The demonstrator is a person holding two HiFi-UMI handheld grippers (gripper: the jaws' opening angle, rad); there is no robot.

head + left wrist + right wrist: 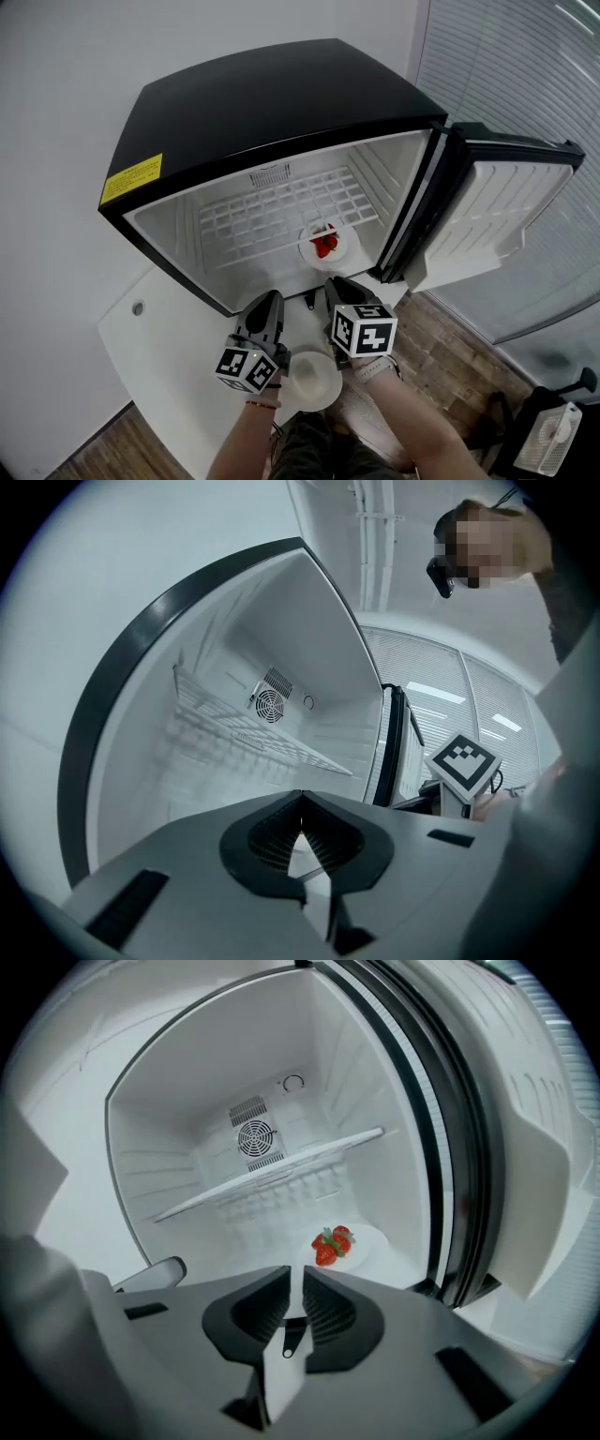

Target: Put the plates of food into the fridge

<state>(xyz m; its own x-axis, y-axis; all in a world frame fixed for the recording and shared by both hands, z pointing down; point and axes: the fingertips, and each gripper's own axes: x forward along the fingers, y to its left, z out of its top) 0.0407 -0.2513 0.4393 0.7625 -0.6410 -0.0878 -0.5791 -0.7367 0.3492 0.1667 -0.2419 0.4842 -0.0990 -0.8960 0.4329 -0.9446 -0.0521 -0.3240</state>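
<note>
Before the fridge [281, 103], plate [317, 384] partly hidden by left gripper [301, 799], fingers pressed together, right gripper [292, 1275] fingers slightly apart.

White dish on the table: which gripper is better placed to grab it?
Probably right: the right gripper has its jaws slightly apart and empty, the left gripper has them shut; the dish lies behind both.

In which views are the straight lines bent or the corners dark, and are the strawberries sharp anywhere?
Head view: even light, only slight bending; the strawberries on their plate in the fridge are sharp. Left gripper view: strong fisheye bending, dark corners; no strawberries in sight. Right gripper view: the same bending and dark corners; strawberries small but clear.
</note>
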